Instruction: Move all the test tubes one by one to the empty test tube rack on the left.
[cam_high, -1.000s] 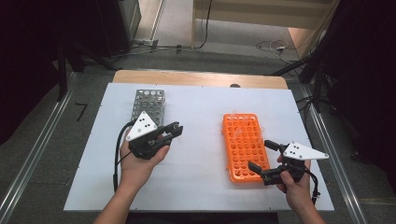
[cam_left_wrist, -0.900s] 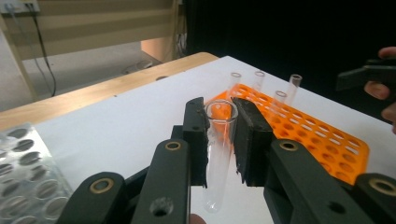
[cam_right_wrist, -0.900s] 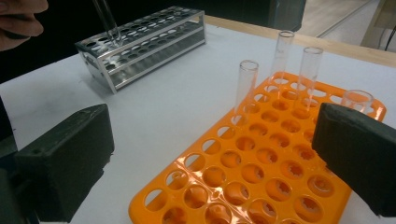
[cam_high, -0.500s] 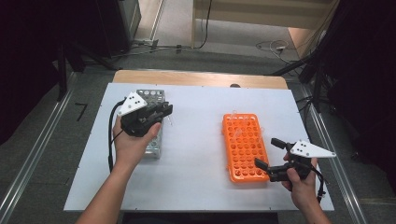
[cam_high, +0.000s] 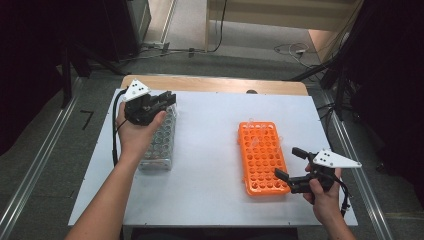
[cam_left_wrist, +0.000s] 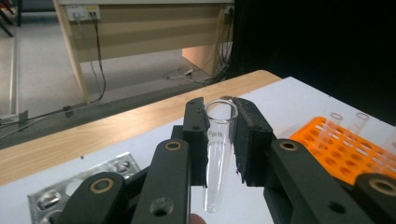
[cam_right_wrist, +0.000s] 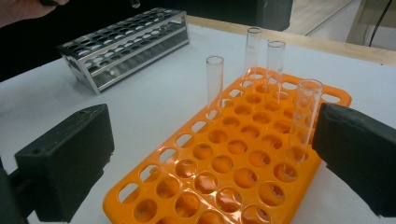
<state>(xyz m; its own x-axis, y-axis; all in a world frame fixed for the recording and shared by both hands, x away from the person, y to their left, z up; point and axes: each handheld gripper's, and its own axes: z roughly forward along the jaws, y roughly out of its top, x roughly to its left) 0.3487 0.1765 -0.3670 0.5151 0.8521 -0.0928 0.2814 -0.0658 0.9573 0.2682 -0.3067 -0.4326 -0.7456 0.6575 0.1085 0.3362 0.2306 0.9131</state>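
Clear glass test tube sits clamped in the left gripper above the metal rack, apparently bound for the orange rack, where four tubes already stand while the right gripper waits with jaws released.

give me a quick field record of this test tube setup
left gripper: shut on a clear glass test tube, above the metal rack
right gripper: open, holding nothing, by the near end of the orange rack
orange plastic rack: four clear tubes standing upright at its far end
silver metal rack: at table left
table: white top
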